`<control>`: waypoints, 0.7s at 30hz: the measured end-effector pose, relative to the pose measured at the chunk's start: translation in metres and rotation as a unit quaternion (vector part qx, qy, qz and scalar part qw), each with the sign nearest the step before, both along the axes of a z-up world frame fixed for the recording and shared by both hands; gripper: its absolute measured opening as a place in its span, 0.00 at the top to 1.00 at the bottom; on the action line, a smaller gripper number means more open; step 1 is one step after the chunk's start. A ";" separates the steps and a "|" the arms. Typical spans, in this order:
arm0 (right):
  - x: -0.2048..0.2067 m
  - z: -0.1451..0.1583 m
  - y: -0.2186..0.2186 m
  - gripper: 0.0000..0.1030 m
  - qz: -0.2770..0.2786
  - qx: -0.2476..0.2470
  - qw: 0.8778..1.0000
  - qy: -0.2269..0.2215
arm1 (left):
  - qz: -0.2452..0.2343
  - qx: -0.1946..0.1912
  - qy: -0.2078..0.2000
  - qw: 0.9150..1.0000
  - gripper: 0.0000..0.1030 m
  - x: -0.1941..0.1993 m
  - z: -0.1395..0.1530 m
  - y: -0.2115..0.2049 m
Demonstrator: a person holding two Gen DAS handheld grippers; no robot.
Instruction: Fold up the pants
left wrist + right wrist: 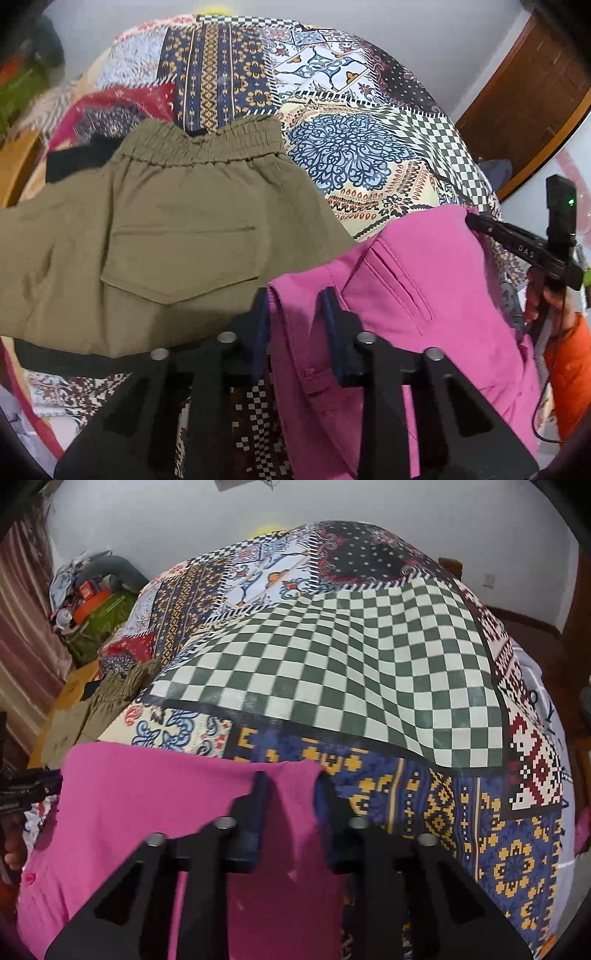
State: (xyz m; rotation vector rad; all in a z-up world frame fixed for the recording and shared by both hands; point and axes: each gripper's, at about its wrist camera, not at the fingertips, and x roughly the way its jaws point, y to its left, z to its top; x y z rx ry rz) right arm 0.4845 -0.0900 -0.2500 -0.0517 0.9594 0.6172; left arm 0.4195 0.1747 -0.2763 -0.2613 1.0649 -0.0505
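Observation:
Pink pants [413, 273] hang stretched between my two grippers above the patchwork bedspread [354, 162]. My left gripper [295, 306] is shut on the pants' left waistband corner, fabric pinched between its fingers. In the left wrist view the other gripper [476, 223] holds the far right corner. In the right wrist view my right gripper [291, 794] is shut on the top right edge of the pink pants [147, 797], with the left gripper [29, 786] at the frame's left edge.
Folded olive-green pants [177, 236] lie on the bed to the left, over something black [77, 158]. A checkered patch of the bedspread [351, 664] spreads ahead. Clutter [85, 594] sits beyond the bed's far left; a wooden door [532, 96] stands right.

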 end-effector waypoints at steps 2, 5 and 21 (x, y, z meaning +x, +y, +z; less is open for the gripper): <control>-0.003 0.002 0.006 0.95 0.000 -0.020 1.000 -0.014 | 0.005 0.021 -0.004 1.000 0.84 -0.001 0.005 -0.003; -0.004 0.010 0.008 0.96 -0.011 -0.039 0.999 -0.034 | 0.007 0.052 -0.015 0.999 0.91 -0.004 0.017 -0.004; -0.045 0.165 -0.021 0.97 -0.037 0.048 0.986 -0.156 | 0.025 0.128 -0.139 0.982 0.92 -0.046 0.154 -0.017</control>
